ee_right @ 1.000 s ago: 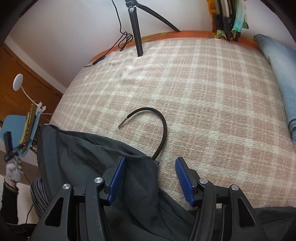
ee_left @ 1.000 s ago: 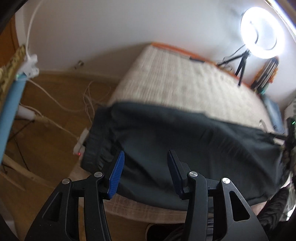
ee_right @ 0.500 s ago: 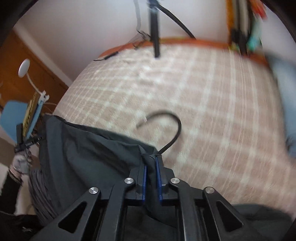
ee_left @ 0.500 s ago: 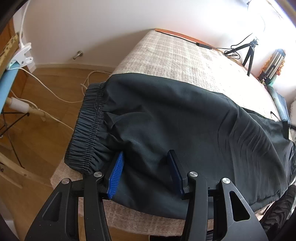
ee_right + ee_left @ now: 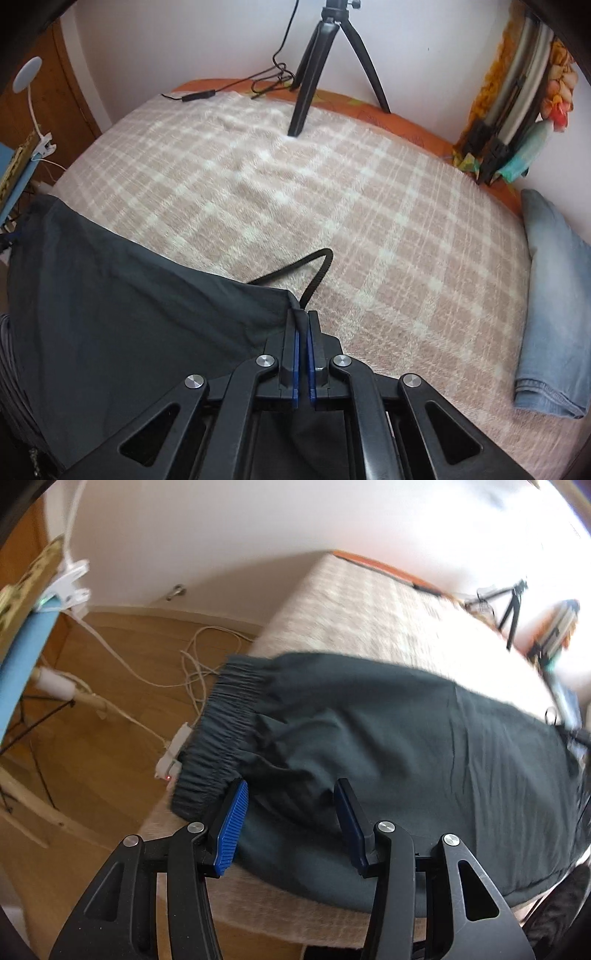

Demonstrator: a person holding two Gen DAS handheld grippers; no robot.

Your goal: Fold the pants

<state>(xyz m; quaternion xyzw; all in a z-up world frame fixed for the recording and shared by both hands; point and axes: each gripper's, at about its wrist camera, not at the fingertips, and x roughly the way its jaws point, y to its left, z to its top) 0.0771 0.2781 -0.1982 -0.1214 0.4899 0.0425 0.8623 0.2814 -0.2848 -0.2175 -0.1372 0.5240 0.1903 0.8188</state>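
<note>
Dark grey pants [image 5: 388,746] lie spread across a plaid blanket on the bed [image 5: 369,620], their gathered waistband [image 5: 225,731] at the bed's left edge. My left gripper [image 5: 291,812] hovers open just above the fabric near the waistband's near corner; its blue pads [image 5: 232,823] stand apart. In the right wrist view the pants [image 5: 129,314] fill the lower left. My right gripper [image 5: 302,318] is shut on their far corner edge. From that corner a black cord [image 5: 317,264] curls out over the blanket [image 5: 332,184].
Folded light-blue jeans [image 5: 550,325] lie at the bed's right side. A black tripod [image 5: 317,62] and a cable stand at the far edge by the wall. Beside the bed are wooden floor, white cables, a power strip [image 5: 173,753] and a blue board [image 5: 22,664].
My right gripper has closed on the pants' corner and turned, with the cord's loop now shorter and closer. My left gripper has come down nearer the waistband, still open.
</note>
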